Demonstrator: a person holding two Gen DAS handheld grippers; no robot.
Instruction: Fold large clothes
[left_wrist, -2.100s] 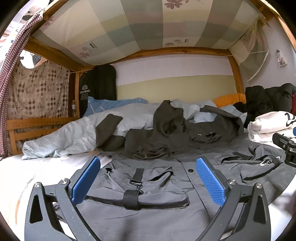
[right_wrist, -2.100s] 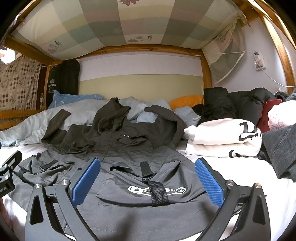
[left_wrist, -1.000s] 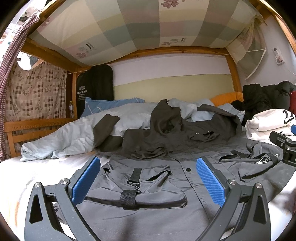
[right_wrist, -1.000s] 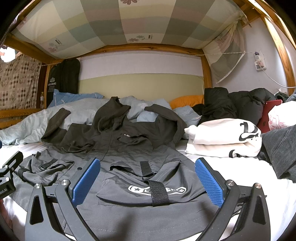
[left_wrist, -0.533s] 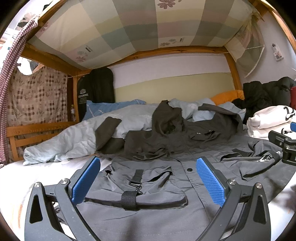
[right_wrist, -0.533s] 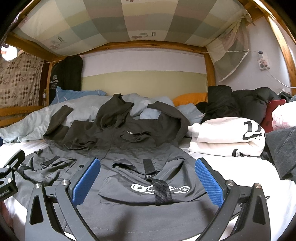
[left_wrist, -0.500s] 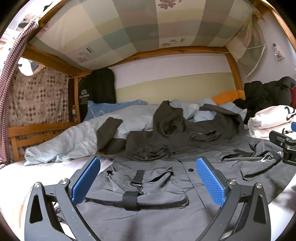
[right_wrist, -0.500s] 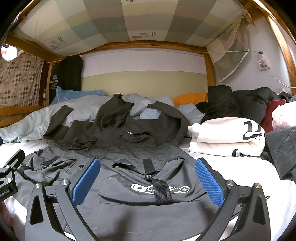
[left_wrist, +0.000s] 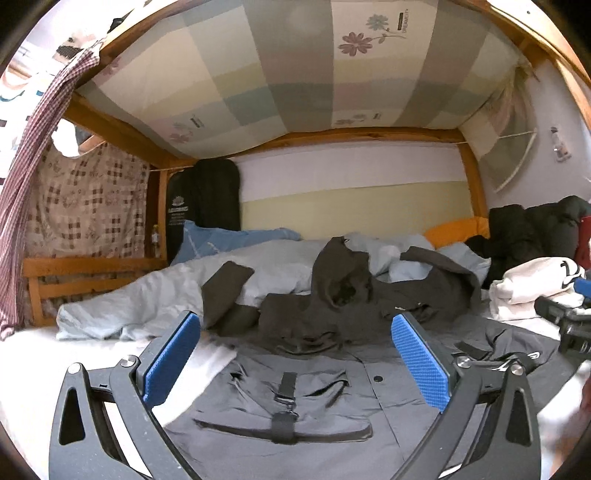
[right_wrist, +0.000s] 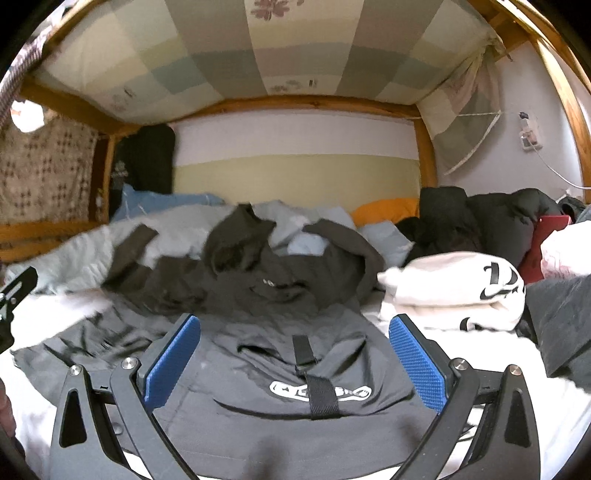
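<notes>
A large grey and dark jacket (left_wrist: 295, 398) lies spread face up on the white bed, its hood (left_wrist: 340, 280) and sleeves toward the headboard. My left gripper (left_wrist: 295, 363) is open and empty, low over the jacket's left flap pocket. In the right wrist view my right gripper (right_wrist: 293, 363) is open and empty over the jacket (right_wrist: 295, 413), at the pocket with the white logo (right_wrist: 319, 391). Each gripper shows at the edge of the other's view.
A light blue duvet (left_wrist: 155, 299) is bunched at the back left. A folded white garment (right_wrist: 454, 291) and black clothes (right_wrist: 480, 218) lie at the right. A grey item (right_wrist: 561, 321) sits at far right. Wooden bunk rails and the upper mattress close in overhead.
Both grippers have tilted up and pulled back slightly over the jacket's hem; the right view is blurred by motion. Both stay open and empty.
</notes>
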